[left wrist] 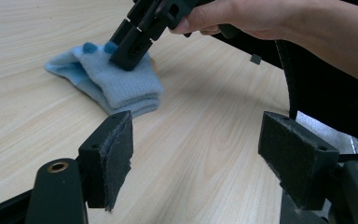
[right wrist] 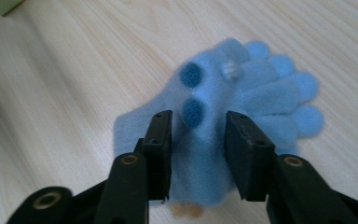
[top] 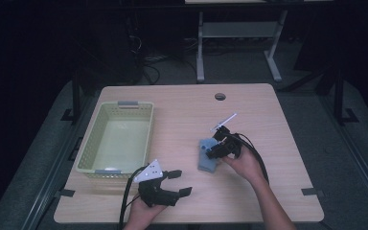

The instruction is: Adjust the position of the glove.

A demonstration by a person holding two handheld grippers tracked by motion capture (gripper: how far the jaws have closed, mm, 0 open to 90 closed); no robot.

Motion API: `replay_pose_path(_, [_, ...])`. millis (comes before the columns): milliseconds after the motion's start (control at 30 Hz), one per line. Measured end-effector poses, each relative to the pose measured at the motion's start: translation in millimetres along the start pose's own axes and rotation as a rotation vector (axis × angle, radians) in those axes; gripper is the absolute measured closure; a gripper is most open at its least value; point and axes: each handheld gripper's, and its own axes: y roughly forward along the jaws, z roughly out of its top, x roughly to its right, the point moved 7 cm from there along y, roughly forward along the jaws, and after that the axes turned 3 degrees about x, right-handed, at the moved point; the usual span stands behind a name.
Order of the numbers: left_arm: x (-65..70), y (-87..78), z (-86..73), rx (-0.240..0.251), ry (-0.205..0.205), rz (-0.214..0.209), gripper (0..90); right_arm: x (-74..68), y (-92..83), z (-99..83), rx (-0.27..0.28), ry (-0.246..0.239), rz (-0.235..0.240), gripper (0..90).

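- high view: the pale wooden table (top: 182,105) is softly lit from above, and the room around it falls off into near black.
- low detail, slightly grainy.
- right gripper view: the fuzzy light blue glove (right wrist: 242,93) is soft and blurred.
- left gripper view: sharp wood grain, faint shadows.

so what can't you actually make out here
- Right gripper, right gripper view: whether its fingers press the light blue fleece glove is unclear, since they cover the fabric there.
- Orange patch under the glove, same view: blurred and mostly covered.
- Pale green plastic basket, high view: small and glary inside.
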Motion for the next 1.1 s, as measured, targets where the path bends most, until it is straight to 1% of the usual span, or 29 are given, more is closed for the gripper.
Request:
replay_pose_path(133, [0.2, 0.3, -0.5, -0.004, 0.002, -0.001, 25.9, 1.5, -0.4, 0.3, 0.01, 0.006, -0.009, 52.6])
replay_pose_path(167, [0.4, 0.5, -0.6, -0.004, 0.001, -0.001, 25.9, 1.9, -1.8, 1.0, 0.019, 0.007, -0.019, 52.3])
replay_pose_path(200, [0.4, 0.5, -0.7, -0.004, 0.0, -0.001, 25.9, 1.6, -4.3, 1.9, 0.031, 0.013, -0.017, 52.9])
replay_pose_path(233, [0.4, 0.6, -0.7, -0.004, 0.0, -0.001, 25.9, 1.4, -5.7, 2.4, 0.037, 0.015, -0.019, 54.9])
replay_pose_path(333, [0.7, 0.9, -0.8, -0.002, -0.005, 0.0, 25.9, -0.9, -9.0, 3.5, 0.053, 0.005, -0.018, 65.7])
replay_pose_path(433, [1.2, 1.6, -1.2, -0.004, -0.014, 0.0, 25.9, -3.4, -5.8, 4.5, 0.055, -0.003, -0.012, 70.4])
replay_pose_path(533, [1.1, 1.8, -1.5, -0.005, -0.018, 0.002, 26.0, -5.0, 1.8, 3.1, 0.034, -0.009, -0.003, 72.4])
replay_pose_path(667, [0.8, 2.2, -2.0, -0.008, -0.027, 0.004, 26.3, -3.6, 14.7, -1.6, 0.01, 0.0, 0.001, 73.0])
replay_pose_path(767, [0.4, 2.8, -2.4, -0.013, -0.029, 0.005, 26.4, -2.4, 18.5, -3.6, 0.006, 0.007, 0.004, 72.7])
replay_pose_path(800, [0.4, 3.6, -2.4, -0.015, -0.033, 0.005, 26.6, -1.9, 15.2, -2.1, 0.037, 0.027, 0.01, 69.0])
replay_pose_path(933, [0.5, 10.2, 2.0, -0.019, -0.058, 0.006, 28.0, -1.8, 2.2, -0.7, 0.109, 0.076, 0.019, 60.0])
replay_pose_path(1000, [-2.0, 14.0, 6.3, -0.028, -0.057, 0.028, 28.8, -0.5, -2.4, -2.6, 0.131, 0.078, 0.001, 53.7])
replay_pose_path(1067, [-4.2, 16.7, 9.2, -0.036, -0.07, 0.047, 30.3, 1.2, -8.1, -7.2, 0.14, 0.102, -0.024, 48.3])
replay_pose_path(1100, [-7.7, 19.0, 10.7, -0.054, -0.076, 0.071, 30.9, 1.7, -10.6, -9.0, 0.15, 0.114, -0.026, 47.3])
